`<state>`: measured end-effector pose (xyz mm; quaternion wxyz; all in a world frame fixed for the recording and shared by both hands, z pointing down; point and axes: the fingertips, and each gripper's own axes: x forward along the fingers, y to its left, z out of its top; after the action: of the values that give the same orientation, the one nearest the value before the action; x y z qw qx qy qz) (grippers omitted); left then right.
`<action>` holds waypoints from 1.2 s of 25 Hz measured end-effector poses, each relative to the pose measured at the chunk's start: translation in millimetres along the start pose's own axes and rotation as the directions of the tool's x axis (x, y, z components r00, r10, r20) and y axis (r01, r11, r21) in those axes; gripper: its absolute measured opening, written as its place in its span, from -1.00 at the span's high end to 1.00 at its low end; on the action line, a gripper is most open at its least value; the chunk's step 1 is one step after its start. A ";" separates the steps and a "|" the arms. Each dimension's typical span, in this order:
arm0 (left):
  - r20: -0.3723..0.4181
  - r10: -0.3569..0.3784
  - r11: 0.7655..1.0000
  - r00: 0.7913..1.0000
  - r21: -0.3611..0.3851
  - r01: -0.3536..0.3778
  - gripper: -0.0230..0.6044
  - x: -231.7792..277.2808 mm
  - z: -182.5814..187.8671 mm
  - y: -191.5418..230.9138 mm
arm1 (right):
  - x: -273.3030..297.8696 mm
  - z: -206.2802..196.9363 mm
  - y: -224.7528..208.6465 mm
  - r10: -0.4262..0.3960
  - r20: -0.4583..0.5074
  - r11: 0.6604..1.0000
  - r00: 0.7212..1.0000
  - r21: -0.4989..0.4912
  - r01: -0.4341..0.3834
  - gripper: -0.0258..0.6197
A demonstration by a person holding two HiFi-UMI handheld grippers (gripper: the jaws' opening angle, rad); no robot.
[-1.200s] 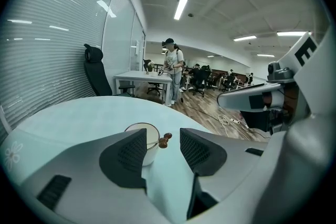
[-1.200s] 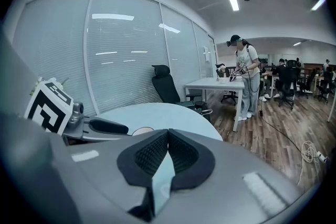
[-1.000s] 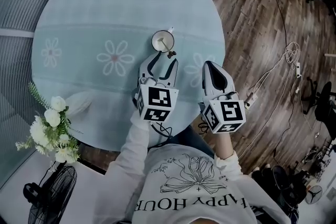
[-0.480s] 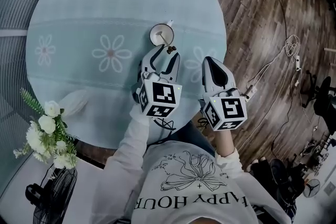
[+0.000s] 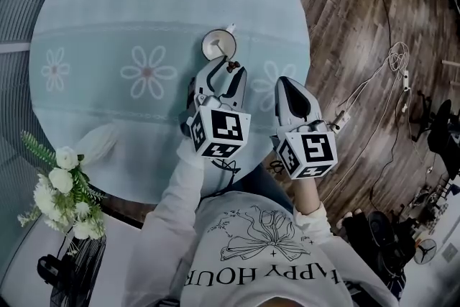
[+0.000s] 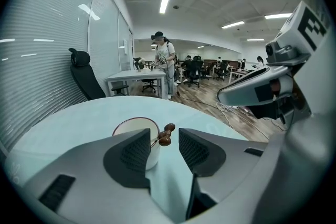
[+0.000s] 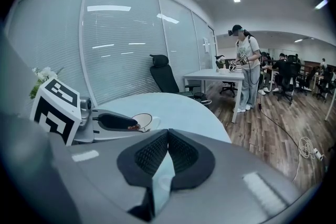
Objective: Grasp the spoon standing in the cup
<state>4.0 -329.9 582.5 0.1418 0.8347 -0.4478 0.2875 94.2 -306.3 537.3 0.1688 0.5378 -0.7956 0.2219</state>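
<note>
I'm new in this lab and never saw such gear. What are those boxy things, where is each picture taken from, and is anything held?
No robot: a person holds a two-jaw claw in each hand; the marker cubes are part of them. One picture comes from a head camera looking down, the other two from cameras riding on each claw. On the round table stands a white cup with a spoon in it; flowers stand beside the table. The left claw is open, the spoon's brown end in its gap, not yet gripped. The right claw is shut and empty.
</note>
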 end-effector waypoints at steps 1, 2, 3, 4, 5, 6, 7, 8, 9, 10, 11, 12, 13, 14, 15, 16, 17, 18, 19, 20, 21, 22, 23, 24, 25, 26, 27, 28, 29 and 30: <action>-0.002 0.004 1.000 1.000 0.005 -0.004 0.42 0.9 0.0 0.6 | 0.6 -0.3 -0.5 0.000 -0.003 1.000 1.000 0.001 0.000 0.89; -0.002 0.012 1.000 1.000 0.012 -0.012 0.49 1.6 0.2 1.8 | 1.3 -0.6 -1.0 -0.001 -0.005 1.000 1.000 0.002 0.001 0.89; -0.002 0.022 1.000 1.000 0.019 -0.022 0.52 2.0 0.3 3.3 | 2.1 -0.9 -1.5 -0.001 -0.006 1.000 1.000 0.003 0.001 0.89; 0.000 0.030 0.999 1.000 0.025 -0.030 0.55 2.2 0.6 4.7 | 2.8 -1.0 -1.8 -0.002 -0.007 1.000 1.000 0.004 0.002 0.89; 0.005 0.035 0.999 0.999 0.029 -0.035 0.57 2.3 1.1 5.8 | 3.4 -0.9 -1.9 -0.003 -0.007 1.000 1.000 0.004 0.003 0.89; 0.011 0.038 0.999 0.999 0.031 -0.038 0.61 2.1 2.0 6.7 | 4.0 -0.8 -2.0 -0.004 -0.007 1.000 1.000 0.004 0.004 0.89; 0.018 0.041 0.999 0.999 0.032 -0.042 0.65 1.8 3.0 7.5 | 4.5 -0.7 -1.8 -0.004 -0.007 1.000 1.000 0.004 0.004 0.89; 0.023 0.046 0.998 0.999 0.034 -0.047 0.65 1.4 4.0 8.2 | 4.9 -0.6 -1.6 -0.003 -0.008 1.000 1.000 0.004 0.003 0.89; 0.026 0.051 0.998 0.998 0.038 -0.052 0.66 1.1 4.8 8.9 | 5.3 -0.7 -1.5 -0.002 -0.010 1.000 1.000 0.004 0.002 0.89; 0.029 0.056 0.998 0.998 0.041 -0.057 0.67 0.8 5.5 9.5 | 5.6 -1.0 -1.4 -0.001 -0.011 1.000 1.000 0.003 0.001 0.89; 0.032 0.061 0.997 0.998 0.043 -0.062 0.68 0.7 6.2 10.1 | 6.0 -1.3 -1.4 -0.001 -0.013 1.000 1.000 0.003 0.001 0.89; 0.036 0.064 0.997 0.997 0.044 -0.066 0.68 0.6 6.8 10.9 | 6.5 -1.7 -1.2 0.000 -0.014 1.000 1.000 0.003 0.000 0.89; 0.039 0.069 0.997 0.997 0.043 -0.070 0.69 0.5 7.4 11.9 | 7.1 -1.9 -0.9 0.001 -0.014 1.000 1.000 0.003 -0.001 0.89; 0.043 0.074 0.996 0.996 0.042 -0.076 0.69 0.4 7.9 13.2 | 7.5 -2.1 -0.5 0.002 -0.014 1.000 1.000 0.004 -0.002 0.89; 0.047 0.082 0.996 0.996 0.042 -0.084 0.70 0.0 8.5 14.8 | 7.8 -2.2 -0.2 0.003 -0.014 1.000 1.000 0.004 -0.003 0.89; 0.051 0.093 0.995 0.994 0.042 -0.096 0.71 -0.4 9.2 16.7 | 8.0 -2.3 0.1 0.003 -0.014 1.000 1.000 0.004 -0.003 0.89; 0.056 0.108 0.993 0.993 0.043 -0.110 0.72 -1.1 10.2 19.1 | 8.2 -2.2 0.3 0.004 -0.013 1.000 1.000 0.004 -0.004 0.89; 0.060 0.123 0.991 0.991 0.043 -0.125 0.74 -1.7 11.4 21.7 | 8.6 -2.1 0.5 0.005 -0.013 1.000 1.000 0.004 -0.005 0.89; 0.065 0.136 0.989 0.989 0.042 -0.139 0.75 -2.4 12.7 24.4 | 9.0 -1.9 0.5 0.006 -0.012 1.000 1.000 0.005 -0.006 0.89; 0.070 0.145 0.988 0.987 0.037 -0.148 0.75 -3.1 14.0 26.9 | 9.3 -1.6 0.4 0.005 -0.012 1.000 1.000 0.006 -0.005 0.89; 0.074 0.151 0.988 0.986 0.029 -0.154 0.76 -3.7 15.3 29.0 | 9.4 -1.1 0.1 0.004 -0.011 1.000 1.000 0.006 -0.004 0.89; 0.077 0.155 0.987 0.985 0.022 -0.157 0.77 -4.2 16.5 30.9 | 9.5 -0.5 -0.1 0.003 -0.010 1.000 1.000 0.007 -0.003 0.89; 0.079 0.159 0.987 0.984 0.018 -0.161 0.78 -4.8 17.5 32.6 | 9.5 0.3 -0.2 0.003 -0.008 1.000 1.000 0.007 -0.003 0.89; 0.080 0.164 0.986 0.983 0.016 -0.166 0.78 -5.5 18.2 34.4 | 9.5 1.0 0.0 0.003 -0.007 1.000 1.000 0.006 -0.002 0.89; 0.082 0.170 0.985 0.982 0.016 -0.172 0.78 -6.3 18.8 36.1 | 9.4 1.8 0.2 0.002 -0.005 1.000 1.000 0.005 -0.002 0.89; 0.084 0.175 0.984 0.981 0.015 -0.177 0.78 -7.2 19.5 37.6 | 9.3 2.8 0.4 0.002 -0.003 1.000 1.000 0.004 -0.002 0.89; 0.087 0.179 0.983 0.980 0.013 -0.181 0.79 -8.0 20.5 38.9 | 9.3 3.9 0.5 0.002 -0.001 1.000 1.000 0.004 -0.002 0.89; 0.090 0.182 0.983 0.979 0.010 -0.184 0.79 -8.9 21.8 40.2 | 9.4 5.2 0.6 0.003 0.001 1.000 1.000 0.004 -0.003 0.89; 0.093 0.186 0.982 0.978 0.007 -0.187 0.79 -9.7 23.2 41.3 | 9.4 6.4 0.9 0.004 0.004 1.000 1.000 0.005 -0.004 0.89; 0.095 0.189 0.982 0.977 0.006 -0.190 0.79 -10.8 24.4 42.2 | 9.3 7.5 1.5 0.006 0.006 1.000 1.000 0.006 -0.006 0.89</action>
<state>-27.0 -358.4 555.6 0.0862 0.8019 -0.5292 0.2635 89.1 -317.1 535.4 0.1640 0.5367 -0.7971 0.2230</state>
